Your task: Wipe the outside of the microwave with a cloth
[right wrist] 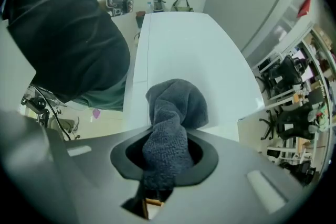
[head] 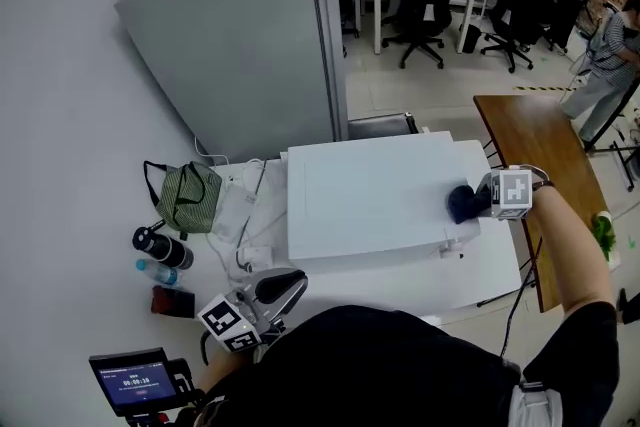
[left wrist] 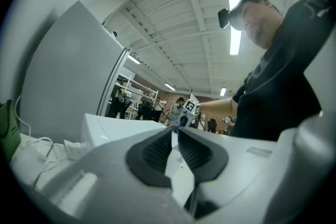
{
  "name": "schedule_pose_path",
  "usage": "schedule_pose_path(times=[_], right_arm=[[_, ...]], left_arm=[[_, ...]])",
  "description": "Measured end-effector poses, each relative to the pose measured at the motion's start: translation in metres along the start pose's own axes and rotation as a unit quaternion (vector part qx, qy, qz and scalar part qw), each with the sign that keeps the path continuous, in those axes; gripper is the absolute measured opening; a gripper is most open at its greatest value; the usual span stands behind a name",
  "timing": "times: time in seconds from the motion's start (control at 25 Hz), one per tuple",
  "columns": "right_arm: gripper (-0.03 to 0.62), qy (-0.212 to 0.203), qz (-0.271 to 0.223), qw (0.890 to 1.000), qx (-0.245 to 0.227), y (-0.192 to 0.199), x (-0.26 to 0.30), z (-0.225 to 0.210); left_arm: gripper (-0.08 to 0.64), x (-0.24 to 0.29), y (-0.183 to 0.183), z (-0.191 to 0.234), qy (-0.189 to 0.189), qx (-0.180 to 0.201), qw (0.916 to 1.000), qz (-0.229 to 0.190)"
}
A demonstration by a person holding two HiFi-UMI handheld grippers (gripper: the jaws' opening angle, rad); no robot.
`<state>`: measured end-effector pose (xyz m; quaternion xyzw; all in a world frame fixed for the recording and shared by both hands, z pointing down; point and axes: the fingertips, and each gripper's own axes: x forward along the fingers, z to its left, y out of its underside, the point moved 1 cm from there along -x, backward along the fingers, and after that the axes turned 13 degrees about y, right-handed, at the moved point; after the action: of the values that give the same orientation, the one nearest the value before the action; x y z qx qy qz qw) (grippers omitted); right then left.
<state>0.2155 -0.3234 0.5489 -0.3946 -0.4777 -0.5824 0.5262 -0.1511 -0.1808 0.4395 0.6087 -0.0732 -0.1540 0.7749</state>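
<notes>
The right gripper (right wrist: 168, 159) has its jaws pinching a dark grey cloth (right wrist: 176, 107), which fills the gap between the pads and bulges out past the tips. The bunched end of the cloth rests on the flat white top of the microwave (head: 370, 195), near that top's right end and close to its front edge. From the right gripper view the microwave's top runs away from the jaws toward the wall. In the head view the marker cube on this gripper sits just to the right of the cloth, over the microwave's right edge.

The left gripper (left wrist: 175, 131) has its jaws pressed together at the tips, with nothing between them. It is low at the front left, off the microwave and above the white table (head: 480, 275), pointing toward the microwave's front left corner.

The microwave stands on the white table. To its left lie white cables (head: 243, 215), then a green bag (head: 188, 198). In front of the bag are a dark flask (head: 160, 245) and a small water bottle (head: 157, 271). A tall grey cabinet (head: 240, 45) stands behind the microwave, and a wooden table (head: 540, 155) is to the right.
</notes>
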Motion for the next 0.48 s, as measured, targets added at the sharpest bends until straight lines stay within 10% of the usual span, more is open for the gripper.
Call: schedule_pose_path(times=[0.2,0.48], right_arm=[[0.077,0.009,-0.09,0.996,-0.011,-0.031,-0.021,-0.008],[0.077,-0.015,-0.263,0.959,-0.102,-0.293,-0.028,0.044]], left_arm=[[0.035,0.009,0.005,-0.008,-0.008,-0.006,1.0,0.0],[0.035,-0.061,-0.009,-0.016,-0.041,0.01,0.9989,-0.02]])
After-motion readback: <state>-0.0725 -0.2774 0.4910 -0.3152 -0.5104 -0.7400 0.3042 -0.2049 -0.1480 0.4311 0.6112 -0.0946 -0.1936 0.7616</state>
